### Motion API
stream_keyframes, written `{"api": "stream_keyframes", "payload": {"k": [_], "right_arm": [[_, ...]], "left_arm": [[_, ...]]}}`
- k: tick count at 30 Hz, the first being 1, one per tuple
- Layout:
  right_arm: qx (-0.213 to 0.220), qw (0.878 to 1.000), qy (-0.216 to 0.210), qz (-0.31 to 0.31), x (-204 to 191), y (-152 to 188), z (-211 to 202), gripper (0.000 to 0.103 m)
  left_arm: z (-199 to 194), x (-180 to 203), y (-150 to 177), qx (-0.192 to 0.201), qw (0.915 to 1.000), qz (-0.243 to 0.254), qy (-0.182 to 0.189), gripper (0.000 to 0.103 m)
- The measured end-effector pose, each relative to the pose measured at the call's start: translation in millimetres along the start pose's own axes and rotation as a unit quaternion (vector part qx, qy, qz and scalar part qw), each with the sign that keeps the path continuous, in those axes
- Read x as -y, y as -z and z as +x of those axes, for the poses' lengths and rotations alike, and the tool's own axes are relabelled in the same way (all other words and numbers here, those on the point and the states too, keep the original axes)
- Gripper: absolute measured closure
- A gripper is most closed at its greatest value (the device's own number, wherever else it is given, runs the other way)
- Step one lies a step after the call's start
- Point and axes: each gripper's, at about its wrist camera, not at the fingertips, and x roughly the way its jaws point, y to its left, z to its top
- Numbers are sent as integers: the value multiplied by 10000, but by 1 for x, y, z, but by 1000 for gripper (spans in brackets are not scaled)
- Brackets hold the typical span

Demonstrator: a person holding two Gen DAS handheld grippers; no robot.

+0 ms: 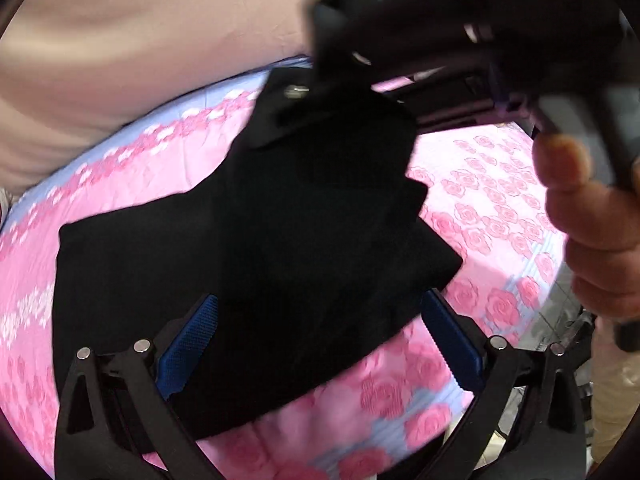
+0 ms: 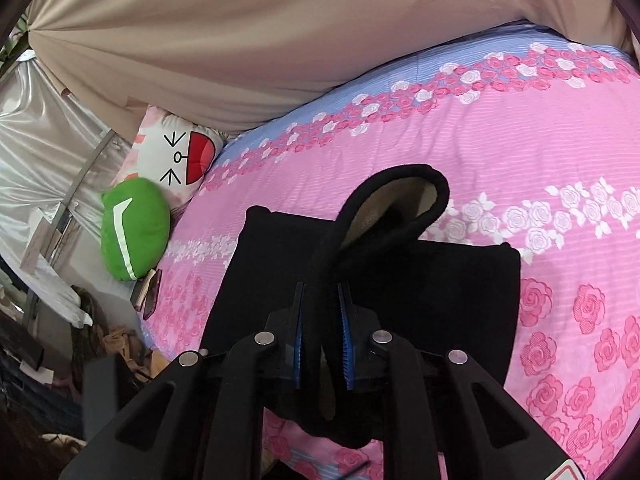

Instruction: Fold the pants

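The black pants (image 1: 256,264) lie partly folded on the pink rose-patterned bed (image 1: 500,200). My left gripper (image 1: 316,332) is open, its blue-padded fingers (image 1: 188,352) spread wide over the near edge of the pants. My right gripper (image 2: 322,320) is shut on a bunched edge of the pants (image 2: 400,280) and lifts it, so a loop of the waistband with a tan lining (image 2: 404,196) stands up. The right gripper also shows in the left wrist view (image 1: 360,76), above the pants, held by a hand (image 1: 592,216).
A beige curtain (image 2: 280,40) hangs behind the bed. A green cushion (image 2: 134,232) and a white cartoon-face pillow (image 2: 180,152) lie at the bed's left end, next to a dark phone or case (image 2: 148,292). Clutter sits on the floor at the left.
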Motion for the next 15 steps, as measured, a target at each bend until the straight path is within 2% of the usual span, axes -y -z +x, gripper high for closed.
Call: {"api": "stream_keyframes", "payload": {"k": [1,2,3,4,5,6,7,10,12,13,15], "right_arm": [[-11,10000,15,6,1,0,-1,88],[-18,10000,48,6,1,-1,0,88],[-30,10000,69,23,2,0,-1,86],[-40,10000,74,52,5,1,-2,84],[-9,9999,128,86,8,2,-4,83],[57,9998,160,105,12,3,-8,78],[167,9996,191,149,15,5,-15,68],[574,9980,246,66,18,15,-40,53],[830,9937,737,-175,14,26,-56,48],[920,9883,1150,-400,8,34,-59,48],[909,9776,1723,-799,-5,48,-53,48]], "left_arm": [[6,0,-2,-60,10000,6,-47,8],[13,-1,-3,-127,9999,-56,-97,17],[17,-5,-4,-158,9996,-133,-170,40],[19,-12,-5,-174,9994,-244,-184,54],[19,-18,-6,-182,9992,-358,-77,58],[18,-28,-8,-174,9982,-561,71,72],[16,-36,-9,-191,9974,-678,130,84],[0,-75,-11,-133,9904,-1239,601,86],[-23,-104,-14,78,9855,-1563,648,86],[-34,-116,-15,180,9830,-1701,661,86],[-68,-153,-15,491,9747,-2084,638,86]]}}
